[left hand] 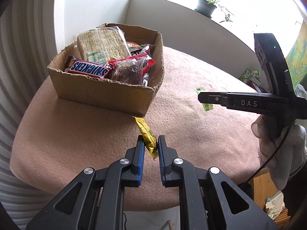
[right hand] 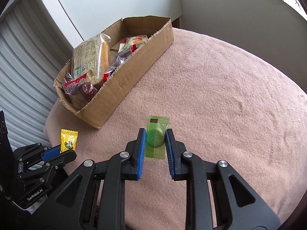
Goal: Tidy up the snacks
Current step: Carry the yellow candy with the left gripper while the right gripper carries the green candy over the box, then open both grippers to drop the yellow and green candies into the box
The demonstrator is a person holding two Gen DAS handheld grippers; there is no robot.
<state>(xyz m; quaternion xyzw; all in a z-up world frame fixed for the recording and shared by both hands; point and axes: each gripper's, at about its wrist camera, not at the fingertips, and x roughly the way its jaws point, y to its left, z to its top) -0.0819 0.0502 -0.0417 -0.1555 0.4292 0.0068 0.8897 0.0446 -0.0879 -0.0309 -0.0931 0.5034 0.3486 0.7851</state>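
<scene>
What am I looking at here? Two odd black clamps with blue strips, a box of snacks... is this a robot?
No robot arm: a person holds a two-finger tool in each hand, each carrying a wide-angle camera that looks along its fingers. One picture comes from the left tool, the other from the right. The left gripper is closed on a yellow snack packet. The right gripper is closed on a green snack packet; a gloved hand holds that tool. Both hang above a table with a pink cloth. On it stands a cardboard box, already filled with snacks such as a Snickers bar.
</scene>
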